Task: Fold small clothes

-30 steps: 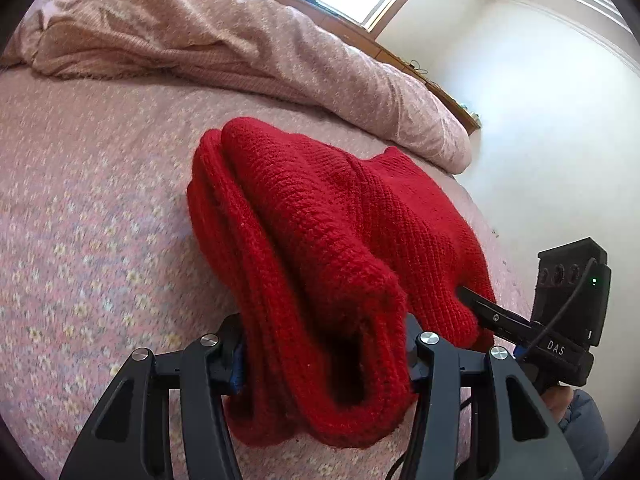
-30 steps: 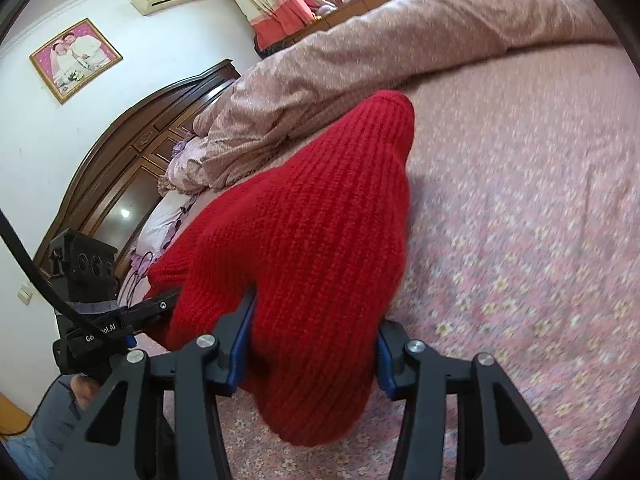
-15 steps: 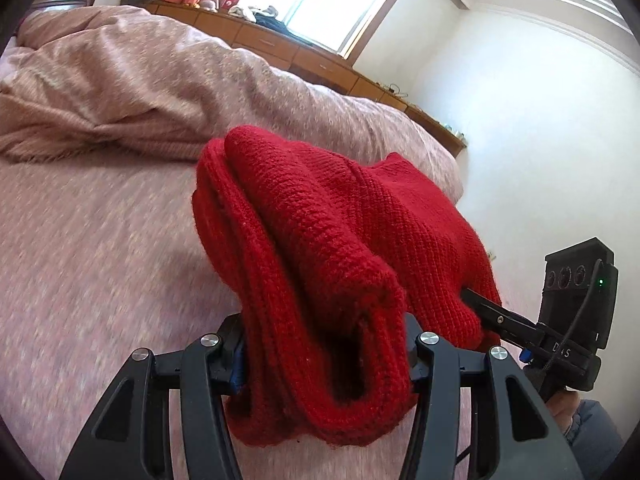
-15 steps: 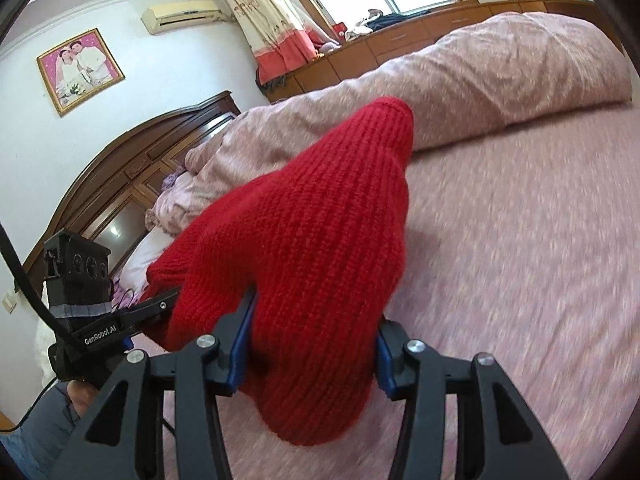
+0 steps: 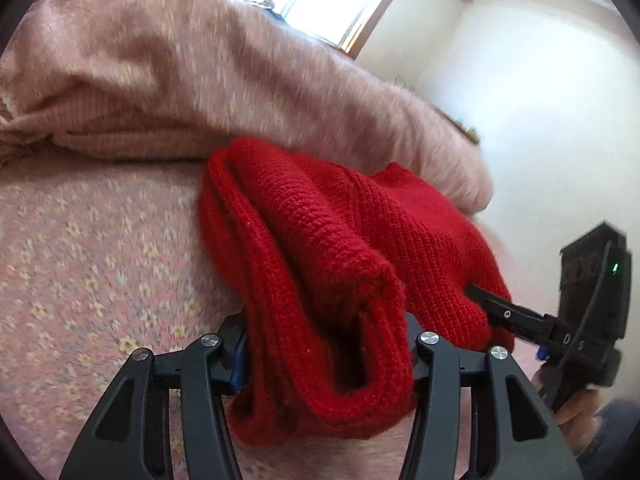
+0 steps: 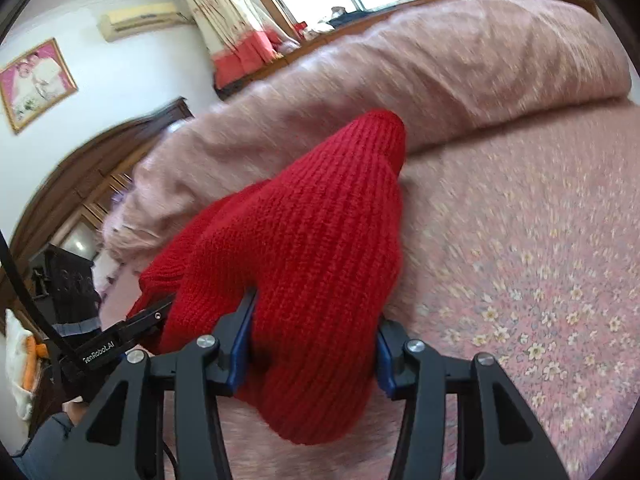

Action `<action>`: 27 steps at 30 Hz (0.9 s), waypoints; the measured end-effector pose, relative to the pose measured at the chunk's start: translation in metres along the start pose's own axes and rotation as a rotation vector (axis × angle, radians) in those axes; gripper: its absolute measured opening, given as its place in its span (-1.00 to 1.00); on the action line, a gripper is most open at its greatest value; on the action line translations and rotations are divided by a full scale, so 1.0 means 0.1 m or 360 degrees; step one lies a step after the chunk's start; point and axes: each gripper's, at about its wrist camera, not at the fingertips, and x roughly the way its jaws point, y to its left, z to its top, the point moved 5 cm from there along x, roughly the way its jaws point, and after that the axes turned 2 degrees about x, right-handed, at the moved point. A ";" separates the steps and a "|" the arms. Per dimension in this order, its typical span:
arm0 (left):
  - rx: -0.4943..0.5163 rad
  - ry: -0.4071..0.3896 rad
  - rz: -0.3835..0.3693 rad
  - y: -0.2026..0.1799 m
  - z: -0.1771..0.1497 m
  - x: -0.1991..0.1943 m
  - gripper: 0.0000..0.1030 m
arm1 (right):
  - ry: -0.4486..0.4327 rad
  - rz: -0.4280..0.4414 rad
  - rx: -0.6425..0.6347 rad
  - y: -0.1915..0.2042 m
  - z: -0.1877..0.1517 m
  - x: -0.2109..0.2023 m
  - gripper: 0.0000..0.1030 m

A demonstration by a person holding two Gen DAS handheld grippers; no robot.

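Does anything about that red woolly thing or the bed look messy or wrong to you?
Nothing looks damaged. The red knit garment is bunched thick rather than flat, pinched by the left gripper and the right gripper above the flowered bedsheet. Behind it, the pink duvet lies in a rumpled heap.

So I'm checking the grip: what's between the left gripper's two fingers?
A thick bunch of the red knit fills the gap between the left gripper fingers; the left wrist view shows it.
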 end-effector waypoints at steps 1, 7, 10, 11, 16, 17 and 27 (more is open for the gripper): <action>0.0001 -0.0004 -0.0007 0.01 -0.03 0.01 -0.07 | 0.0023 -0.0032 -0.0019 -0.06 -0.06 0.08 -0.01; -0.0007 0.0001 -0.0009 0.00 0.00 0.02 -0.04 | 0.0002 -0.0007 -0.0069 -0.16 -0.11 0.15 0.02; 0.0006 -0.0001 -0.0001 -0.01 0.01 0.04 -0.03 | -0.0001 0.0004 -0.0041 -0.18 -0.13 0.15 0.03; 0.0007 -0.0002 0.0001 -0.01 0.01 0.04 -0.03 | -0.0003 0.0002 -0.0038 -0.18 -0.12 0.15 0.03; 0.0008 -0.0001 0.0004 -0.03 -0.01 0.05 -0.01 | -0.0012 -0.0017 -0.0046 -0.18 -0.15 0.15 0.07; 0.0008 -0.0001 0.0006 -0.03 -0.01 0.05 0.00 | -0.0013 -0.0018 -0.0044 -0.17 -0.15 0.14 0.09; 0.0022 0.0003 0.0042 -0.08 -0.03 0.07 0.06 | -0.0009 -0.0090 -0.0091 -0.15 -0.15 0.18 0.14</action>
